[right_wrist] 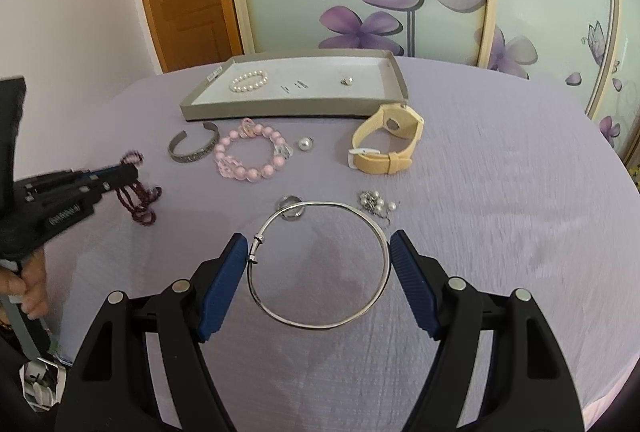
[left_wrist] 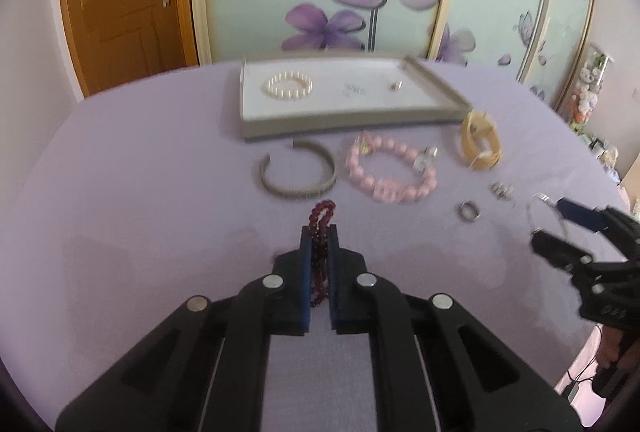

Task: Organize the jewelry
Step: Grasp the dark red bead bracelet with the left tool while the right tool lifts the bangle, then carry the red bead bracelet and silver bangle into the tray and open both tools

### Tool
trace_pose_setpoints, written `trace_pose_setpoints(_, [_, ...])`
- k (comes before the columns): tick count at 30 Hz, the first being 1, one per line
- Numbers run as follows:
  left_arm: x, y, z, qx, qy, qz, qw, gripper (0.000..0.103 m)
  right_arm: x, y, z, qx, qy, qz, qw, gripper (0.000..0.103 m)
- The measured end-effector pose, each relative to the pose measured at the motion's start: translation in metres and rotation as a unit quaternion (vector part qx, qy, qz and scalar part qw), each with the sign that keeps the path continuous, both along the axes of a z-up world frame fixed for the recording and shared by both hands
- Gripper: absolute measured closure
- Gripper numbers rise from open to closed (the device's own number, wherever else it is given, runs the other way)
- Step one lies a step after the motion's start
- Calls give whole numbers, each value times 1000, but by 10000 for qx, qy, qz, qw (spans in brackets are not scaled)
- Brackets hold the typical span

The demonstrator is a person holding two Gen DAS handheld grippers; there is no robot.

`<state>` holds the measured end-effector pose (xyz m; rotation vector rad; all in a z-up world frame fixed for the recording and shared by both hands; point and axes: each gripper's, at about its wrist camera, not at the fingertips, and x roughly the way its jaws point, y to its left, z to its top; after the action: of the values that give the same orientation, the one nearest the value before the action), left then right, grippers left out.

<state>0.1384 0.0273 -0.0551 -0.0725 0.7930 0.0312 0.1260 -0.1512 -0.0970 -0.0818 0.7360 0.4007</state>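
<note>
My left gripper [left_wrist: 320, 232] is shut on a dark red bead bracelet [left_wrist: 320, 222] and holds it above the purple tablecloth; it also shows in the right wrist view [right_wrist: 140, 198], dangling from the left gripper [right_wrist: 134, 168]. My right gripper [right_wrist: 318, 252] is wide, its pads touching both sides of a thin silver bangle [right_wrist: 320, 324]. In the left wrist view the right gripper [left_wrist: 546, 218] is at the right edge. The grey jewelry tray [left_wrist: 348, 120] holds a pearl bracelet [left_wrist: 287, 85] and small pieces.
On the cloth lie a grey cuff bracelet [left_wrist: 296, 188], a pink bead bracelet [left_wrist: 390, 172], a yellow watch [right_wrist: 386, 148], a ring [left_wrist: 468, 211], a pearl earring [right_wrist: 306, 143] and a small pearl cluster [right_wrist: 374, 201]. Wardrobe doors stand behind the round table.
</note>
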Motion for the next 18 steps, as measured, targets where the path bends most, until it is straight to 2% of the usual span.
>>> trace_pose_setpoints(11, [-11, 8, 67, -138, -766, 41, 9970, 97, 0, 7, 17, 51, -210, 104, 9997, 29])
trace_pose_setpoints(18, [-8, 11, 101, -129, -1077, 83, 9941, 97, 5, 11, 31, 83, -386, 140, 9991, 29])
